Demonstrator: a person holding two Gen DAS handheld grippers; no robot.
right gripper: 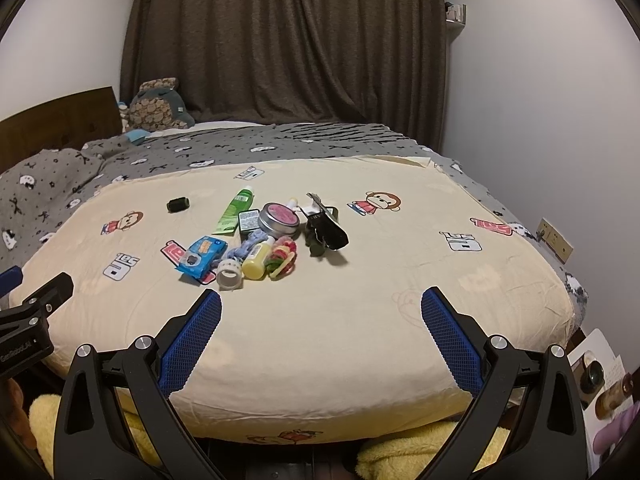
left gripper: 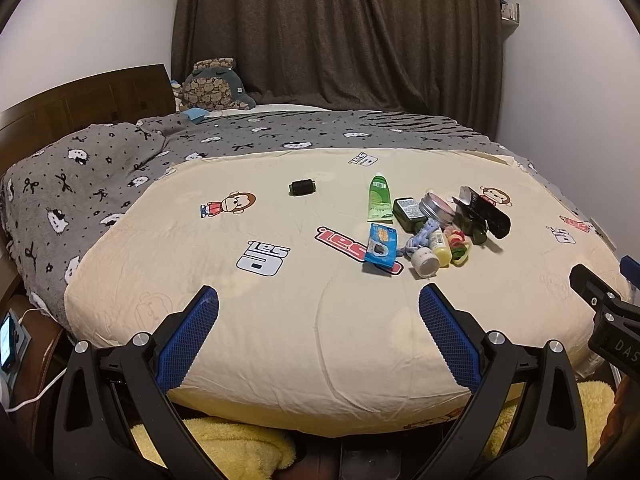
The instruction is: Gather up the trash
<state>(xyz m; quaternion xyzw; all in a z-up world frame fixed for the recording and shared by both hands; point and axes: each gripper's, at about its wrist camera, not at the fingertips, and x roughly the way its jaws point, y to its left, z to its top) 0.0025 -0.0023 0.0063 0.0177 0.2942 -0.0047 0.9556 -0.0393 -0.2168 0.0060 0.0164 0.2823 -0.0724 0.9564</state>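
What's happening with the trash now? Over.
Left tongs open, empty. Right tongs open, empty. Cluttered pile with green plastic tube untouched on cream quilt. Nothing blocking.

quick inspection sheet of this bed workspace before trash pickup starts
surface: cream quilt with cartoon prints, spread flat over a grey blanket.
job's things: one pile mid-quilt: blue packet, green tube, round tin, yellow bottle, white tape roll, black glossy pack; a small black roll lies apart to the left.
clutter: plush toy by the headboard.
grippers: left gripper and right gripper both open, empty, hovering short of the pile.
cables: white cable at lower left beside a phone.
surroundings: dark curtain, wall socket; no bin seen.
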